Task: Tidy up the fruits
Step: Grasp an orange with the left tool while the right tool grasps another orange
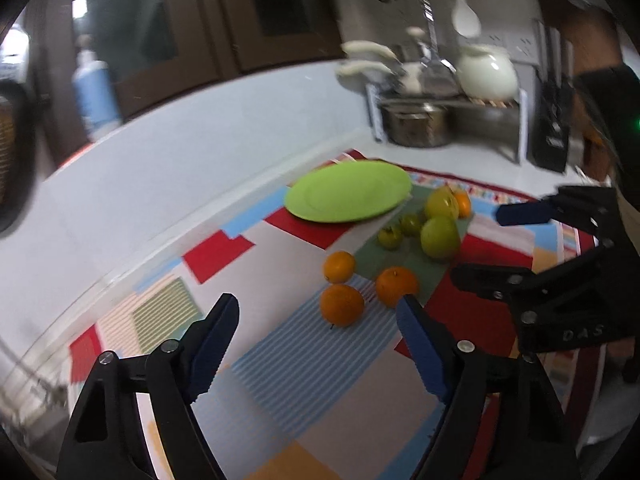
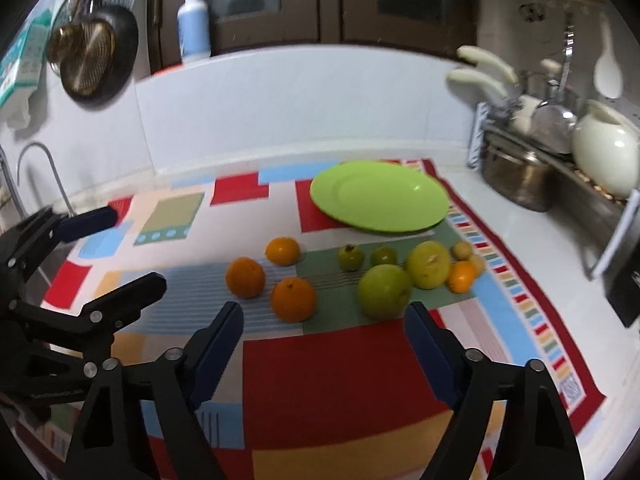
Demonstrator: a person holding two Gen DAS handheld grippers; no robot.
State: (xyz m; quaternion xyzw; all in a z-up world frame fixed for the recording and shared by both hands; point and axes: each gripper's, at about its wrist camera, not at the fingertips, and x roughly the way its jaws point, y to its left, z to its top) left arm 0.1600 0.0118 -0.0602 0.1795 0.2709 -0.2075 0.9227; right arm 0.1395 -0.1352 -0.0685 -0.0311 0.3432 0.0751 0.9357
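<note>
An empty green plate (image 2: 380, 198) lies at the far side of a colourful patchwork cloth (image 2: 336, 368); it also shows in the left wrist view (image 1: 348, 191). In front of it lie three oranges (image 2: 293, 299) (image 1: 342, 305), two large green apples (image 2: 384, 291) (image 1: 439, 237), two small green fruits (image 2: 351, 257), and a small orange (image 2: 462, 276) with small yellowish fruits behind it. My left gripper (image 1: 318, 316) is open and empty above the cloth, short of the oranges. My right gripper (image 2: 324, 322) is open and empty, just before an orange and an apple.
A dish rack (image 2: 560, 152) with a steel pot, a white teapot and utensils stands at the right. A blue bottle (image 2: 194, 26) stands on the ledge behind the white backsplash. A pan (image 2: 96, 56) hangs at the left, above a tap (image 2: 40, 176).
</note>
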